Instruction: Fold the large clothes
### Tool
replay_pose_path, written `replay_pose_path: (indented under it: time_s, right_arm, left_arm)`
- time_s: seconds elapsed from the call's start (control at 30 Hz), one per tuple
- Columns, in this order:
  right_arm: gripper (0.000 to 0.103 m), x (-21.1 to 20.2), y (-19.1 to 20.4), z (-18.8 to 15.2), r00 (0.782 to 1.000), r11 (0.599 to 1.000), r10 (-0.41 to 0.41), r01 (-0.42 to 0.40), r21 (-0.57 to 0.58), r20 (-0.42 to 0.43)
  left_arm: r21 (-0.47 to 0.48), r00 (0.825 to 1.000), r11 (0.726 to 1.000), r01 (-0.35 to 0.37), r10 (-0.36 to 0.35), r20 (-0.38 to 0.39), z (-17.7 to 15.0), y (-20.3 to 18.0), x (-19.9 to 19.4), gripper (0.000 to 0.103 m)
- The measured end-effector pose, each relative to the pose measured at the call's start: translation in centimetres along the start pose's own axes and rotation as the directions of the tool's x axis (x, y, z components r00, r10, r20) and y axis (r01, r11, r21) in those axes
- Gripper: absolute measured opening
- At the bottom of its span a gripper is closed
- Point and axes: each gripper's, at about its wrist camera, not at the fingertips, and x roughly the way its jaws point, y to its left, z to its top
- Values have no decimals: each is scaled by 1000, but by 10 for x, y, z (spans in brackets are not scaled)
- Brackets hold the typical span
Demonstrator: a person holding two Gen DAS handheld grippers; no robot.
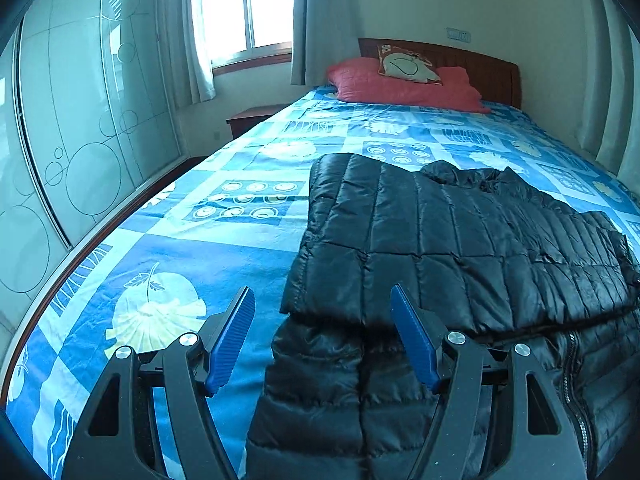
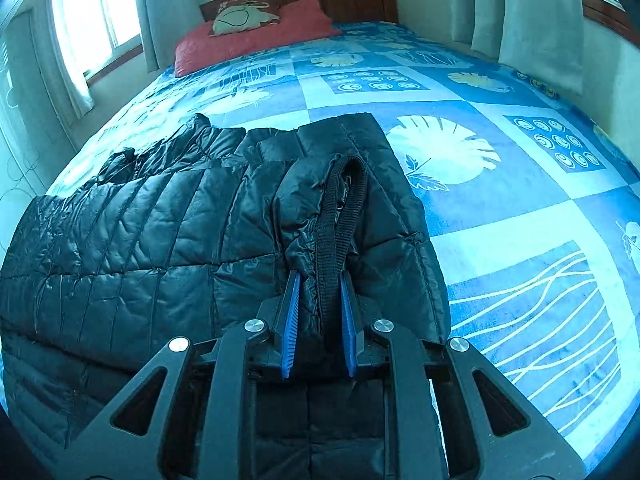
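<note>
A black quilted jacket (image 1: 460, 240) is laid on a bed (image 1: 192, 248), near the foot end and partly folded, with 1 panel turned over the body. Its long axis is seen to run across the bed, roughly parallel to the headboard (image 1: 480, 64). In the left wrist view a sleeve (image 1: 332, 392) is directed toward the camera, and a zipper (image 1: 576, 396) is exposed along the lower right edge.

The right gripper (image 2: 319, 280) is clamped on a bunched sleeve end, its ribbed cuff (image 2: 340, 216) standing up between the blue pads (image 2: 292, 320). The left gripper (image 1: 322, 296) is held with its jaws apart above the near sleeve; nothing is gripped, and whether its pads (image 1: 232, 340) touch the fabric cannot be told.

Open bedspread is noted on every visible side of the jacket: a wide band toward the wardrobe side in the left wrist view, a broad stretch to the right in the right wrist view, and the whole length up to the red pillow (image 1: 400, 88). The jacket's far edges lie flat and straight.

The bedspread is blue with pale leaf and circle squares. A small patterned cushion (image 1: 408, 65) rests on the red pillow. A sliding-door wardrobe (image 1: 88, 128), a curtained window (image 1: 244, 8) and a bedside cabinet (image 1: 252, 118) are recorded beyond the bed's edge. A 2nd curtain (image 2: 532, 20) hangs on the opposite side.
</note>
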Motion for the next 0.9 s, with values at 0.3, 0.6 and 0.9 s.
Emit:
replay_pose_path:
  time_s: [0.3, 0.6, 0.9]
  right_arm:
    - [39, -39, 18, 17, 994, 997, 59, -62, 38, 87]
    - [39, 23, 50, -7, 996, 996, 72, -74, -42, -55]
    - [39, 10, 52, -4, 997, 995, 65, -68, -72, -47]
  left_arm:
    - [-35, 995, 997, 68, -65, 70, 30, 13, 2, 69]
    - [-23, 985, 997, 75, -77, -153, 16, -1, 74, 70]
    - [-13, 980, 997, 71, -72, -187, 8, 6, 76, 71]
